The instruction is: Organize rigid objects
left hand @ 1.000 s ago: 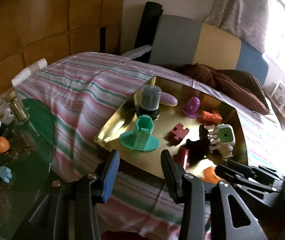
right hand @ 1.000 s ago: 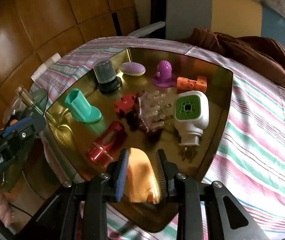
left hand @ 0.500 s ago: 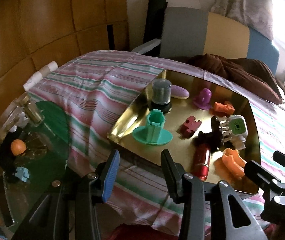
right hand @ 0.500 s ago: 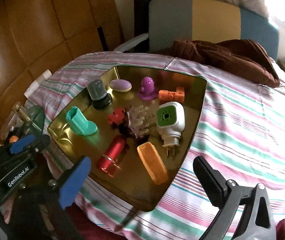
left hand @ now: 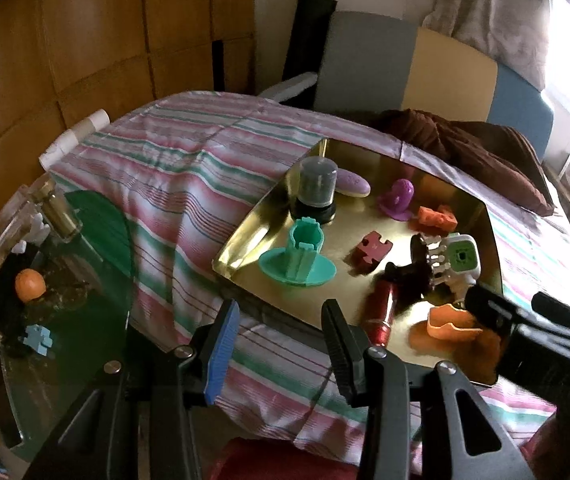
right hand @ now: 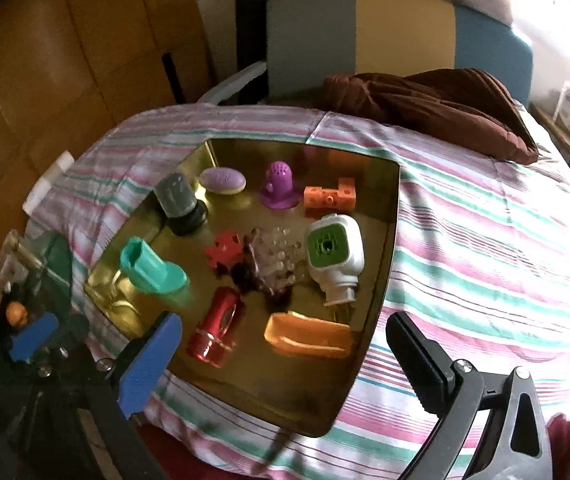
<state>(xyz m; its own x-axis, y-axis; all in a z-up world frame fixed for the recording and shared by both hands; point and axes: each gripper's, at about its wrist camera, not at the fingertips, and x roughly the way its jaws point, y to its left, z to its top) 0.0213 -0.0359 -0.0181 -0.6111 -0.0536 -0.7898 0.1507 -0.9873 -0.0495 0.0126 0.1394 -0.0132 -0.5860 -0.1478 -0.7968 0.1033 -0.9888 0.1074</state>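
A gold tray [right hand: 381, 236] [left hand: 245, 240] lies on the striped cloth and holds several objects: a teal stand [right hand: 153, 272] [left hand: 299, 260], a grey capped jar [right hand: 179, 204] [left hand: 317, 190], a red cylinder [right hand: 217, 328] [left hand: 383, 312], an orange dish [right hand: 309, 334] [left hand: 445, 322] and a white-green plug-in [right hand: 335, 254] [left hand: 461, 260]. My right gripper [right hand: 285, 364] is open wide and empty, just in front of the tray's near edge. My left gripper [left hand: 281, 344] is open and empty, near the tray's left front corner.
A glass side table [left hand: 65, 352] at the left holds a small bottle [left hand: 59, 210], an orange ball [left hand: 29, 284] and a blue piece [left hand: 37, 338]. A brown cloth [right hand: 425, 104] lies behind the tray. A padded chair back [right hand: 365, 36] stands beyond.
My right gripper let go of the orange dish, opened wide and drew back from the tray. The dish now lies in the tray's near part. My left gripper stayed open.
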